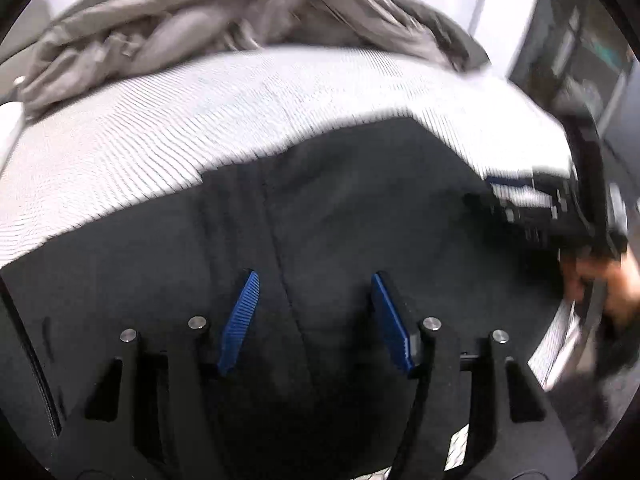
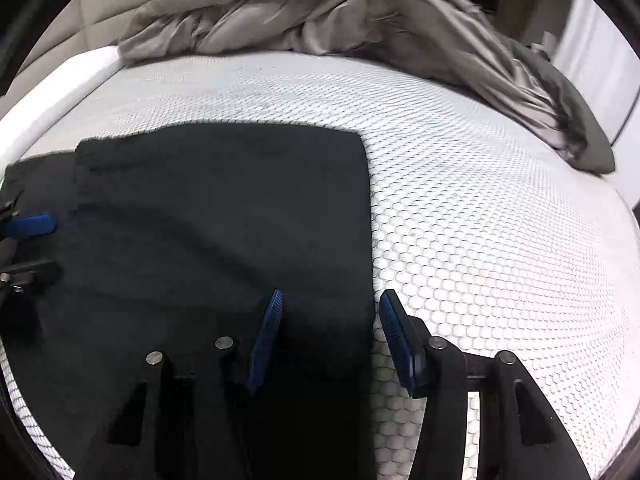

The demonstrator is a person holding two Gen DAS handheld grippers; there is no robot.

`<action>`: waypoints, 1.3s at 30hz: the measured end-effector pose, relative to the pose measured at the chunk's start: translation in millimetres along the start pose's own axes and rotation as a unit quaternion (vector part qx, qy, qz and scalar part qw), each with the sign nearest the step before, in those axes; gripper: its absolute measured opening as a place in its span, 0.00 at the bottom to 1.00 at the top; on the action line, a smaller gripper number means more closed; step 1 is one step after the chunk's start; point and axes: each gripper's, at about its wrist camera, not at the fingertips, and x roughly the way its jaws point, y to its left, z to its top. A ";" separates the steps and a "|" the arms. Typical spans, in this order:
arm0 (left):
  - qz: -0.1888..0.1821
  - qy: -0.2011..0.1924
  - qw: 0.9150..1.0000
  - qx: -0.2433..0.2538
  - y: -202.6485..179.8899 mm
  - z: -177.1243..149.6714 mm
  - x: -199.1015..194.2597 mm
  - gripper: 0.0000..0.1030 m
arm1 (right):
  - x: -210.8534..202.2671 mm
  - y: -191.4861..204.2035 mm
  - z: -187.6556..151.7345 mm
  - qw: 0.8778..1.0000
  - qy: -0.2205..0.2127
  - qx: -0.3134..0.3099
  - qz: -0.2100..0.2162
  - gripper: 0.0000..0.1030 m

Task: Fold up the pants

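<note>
A bed carries everything: its mattress (image 2: 480, 208) is bare, covered in white cloth with a fine honeycomb pattern. Dark pants (image 2: 224, 208) lie flat on the mattress, folded to a straight-edged block. Beyond the pants, on the far part of the mattress, a grey-brown duvet (image 2: 320, 12) sits bunched in a crumpled heap, trailing down towards the far right corner

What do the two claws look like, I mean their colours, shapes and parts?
The left claw and the right claw look the same: two black plastic fingers, each lined inside with a ribbed blue pad, and black linkage bars joined by round silver pins. In the left wrist view, a bare hand grips the right claw's black handle; the picture is blurred there.
</note>
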 end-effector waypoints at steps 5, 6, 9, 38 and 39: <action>0.000 -0.017 0.999 -0.041 4.9 34.9 19.1 0.53 | -19.5 23.0 23.9 0.998 -0.052 0.008 0.039 0.49; 0.007 -0.008 0.999 -0.041 4.8 38.2 29.6 0.52 | -19.0 32.6 30.4 0.997 -0.052 0.004 0.055 0.49; 0.032 0.028 0.998 -0.042 6.8 43.4 60.7 0.47 | -10.4 60.5 53.0 0.997 -0.057 0.006 0.054 0.49; 0.025 0.009 0.994 -0.106 34.3 51.0 70.7 0.19 | 32.4 121.9 61.3 0.998 0.001 -0.024 0.054 0.47; 0.023 0.009 0.994 -0.104 35.6 50.3 68.7 0.18 | 33.0 117.8 59.3 0.999 0.001 -0.023 0.038 0.47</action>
